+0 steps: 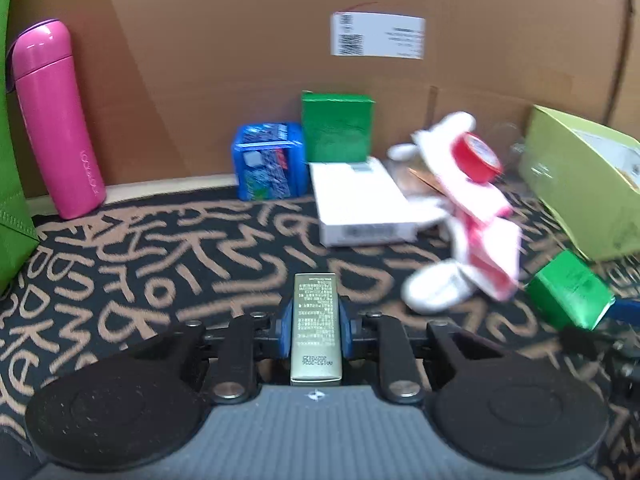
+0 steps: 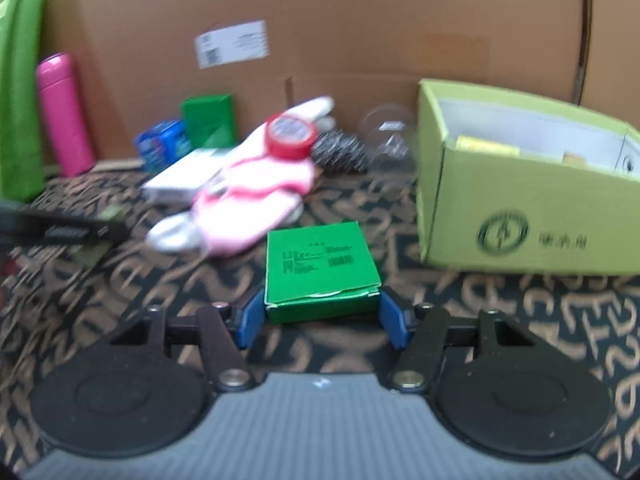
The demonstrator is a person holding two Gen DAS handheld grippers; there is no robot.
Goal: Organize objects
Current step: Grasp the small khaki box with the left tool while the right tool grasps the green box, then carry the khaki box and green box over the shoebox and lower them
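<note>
My left gripper (image 1: 316, 332) is shut on a slim gold box (image 1: 316, 300) with fine print. The box lies lengthwise between the blue pads and juts forward over the patterned cloth. In the right wrist view my right gripper (image 2: 323, 320) has its blue pads against both sides of a flat green box (image 2: 320, 264), at its near end. That green box (image 1: 568, 288) also shows at the right edge of the left wrist view. An open light-green carton (image 2: 500, 216) stands just to the right of the right gripper.
A pink bottle (image 1: 56, 120) and a green bag (image 1: 12, 200) stand at the far left. Along the brown cardboard wall (image 1: 240, 40) are a blue pack (image 1: 268, 160), a green cube box (image 1: 336, 128), a white box (image 1: 360, 200) and a pink-white plush toy (image 1: 460, 220) bearing a red tape roll (image 1: 476, 156).
</note>
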